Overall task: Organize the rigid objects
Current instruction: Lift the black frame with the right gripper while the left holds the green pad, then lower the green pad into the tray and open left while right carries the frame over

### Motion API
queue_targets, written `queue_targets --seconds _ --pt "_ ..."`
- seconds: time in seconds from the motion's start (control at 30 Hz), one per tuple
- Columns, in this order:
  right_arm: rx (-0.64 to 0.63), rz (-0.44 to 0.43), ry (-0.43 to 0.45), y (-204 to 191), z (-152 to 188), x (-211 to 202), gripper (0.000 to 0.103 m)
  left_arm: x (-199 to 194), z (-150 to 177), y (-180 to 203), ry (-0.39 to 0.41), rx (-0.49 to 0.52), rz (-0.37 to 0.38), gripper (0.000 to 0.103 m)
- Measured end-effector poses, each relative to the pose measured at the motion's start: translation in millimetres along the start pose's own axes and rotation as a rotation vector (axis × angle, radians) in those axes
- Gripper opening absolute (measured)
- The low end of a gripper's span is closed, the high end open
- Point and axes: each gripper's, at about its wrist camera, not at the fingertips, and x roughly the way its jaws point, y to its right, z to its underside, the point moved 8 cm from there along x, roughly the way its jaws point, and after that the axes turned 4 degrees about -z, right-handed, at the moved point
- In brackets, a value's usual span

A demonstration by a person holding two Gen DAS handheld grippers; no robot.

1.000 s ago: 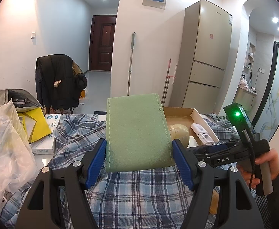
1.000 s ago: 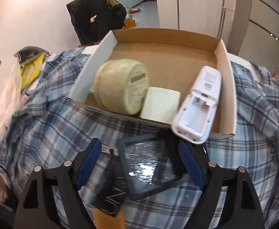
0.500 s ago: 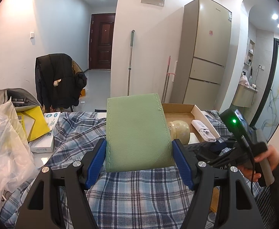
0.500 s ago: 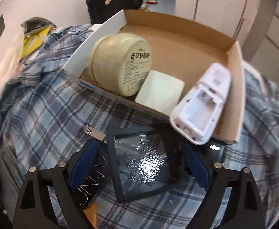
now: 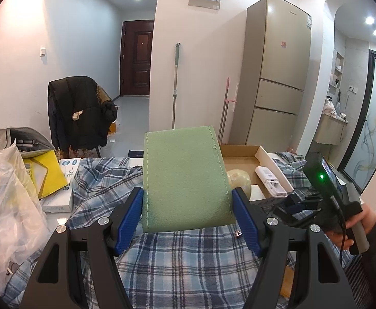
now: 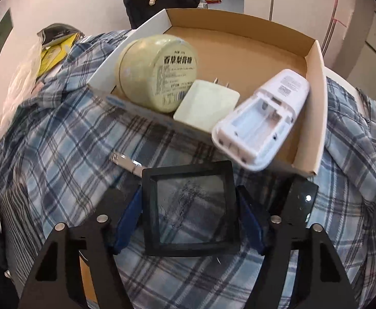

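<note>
My right gripper (image 6: 190,213) now clamping square black-framed glass panel (image 6: 191,207), lifting toward open cardboard box (image 6: 314,97) at upper frame. My left gripper (image 5: 188,206) still gripping green stitched leatherette case (image 5: 185,180), centre frame, waiting its turn.

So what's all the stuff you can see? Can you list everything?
cardboard box: 1, brown, on the plaid cloth
round tin: 1, pale yellow, in the box, left
plug adapter: 1, white, in the box, middle
remote: 1, white, battery bay open, in the box, right
black frame: 1, black, between the right tongs
green case: 1, green, between the left tongs
plaid cloth: 1, blue-white, covering the table
fridge: 1, beige, by the wall
jacket: 1, black, on a chair
left tongs: shut on the green case
right tongs: shut on the black frame
</note>
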Motion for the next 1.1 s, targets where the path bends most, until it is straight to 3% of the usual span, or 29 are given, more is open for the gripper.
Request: queue_targets --seconds 0.33,0.7,0.97,1.1 --pt "0.041 0.125 0.064 18 41 -25 0.07 -8 -9 13 0.028 0.023 -0.003 0.071" --pt "0.103 0.116 0.144 20 51 -67 0.069 -10 -17 26 0.045 0.038 0.001 0.071" --pt "0.133 0.108 0.224 15 18 -96 0.069 0 -35 35 0.06 0.048 -0.013 0.071" --pt "0.16 0.117 0.283 19 -13 -109 0.069 24 -47 39 0.021 0.046 -0.001 0.071"
